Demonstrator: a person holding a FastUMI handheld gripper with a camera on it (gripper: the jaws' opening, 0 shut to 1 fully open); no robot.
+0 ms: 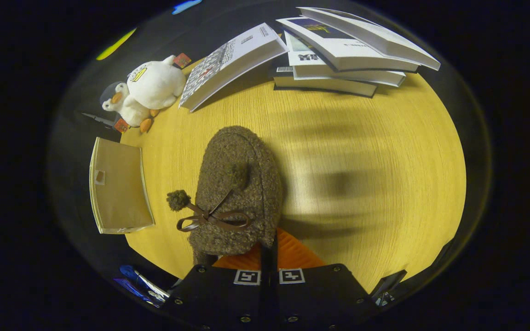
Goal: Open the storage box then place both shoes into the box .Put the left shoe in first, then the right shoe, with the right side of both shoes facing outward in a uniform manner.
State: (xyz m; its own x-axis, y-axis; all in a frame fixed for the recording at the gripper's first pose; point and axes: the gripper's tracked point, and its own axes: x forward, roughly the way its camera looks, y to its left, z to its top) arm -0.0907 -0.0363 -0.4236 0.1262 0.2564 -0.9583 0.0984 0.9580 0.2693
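Between the closed tool fingers, a brown fuzzy shoe, stacked books and plush duck beyond.

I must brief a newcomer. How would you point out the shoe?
On the yellow table, the shoe hangs from the gripper, whose orange fingers are shut on it. Unlike the white duck toy and books, it is brown, fuzzy, with a bow.

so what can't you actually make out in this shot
- Gripper, gripper view: the jaws are closed together by the fuzzy brown shoe; the shoe's heel end hides whether both press on it.
- Left or right shoe: cannot tell.
- Storage box: the tan flat piece beside the table may be its lid; unclear.
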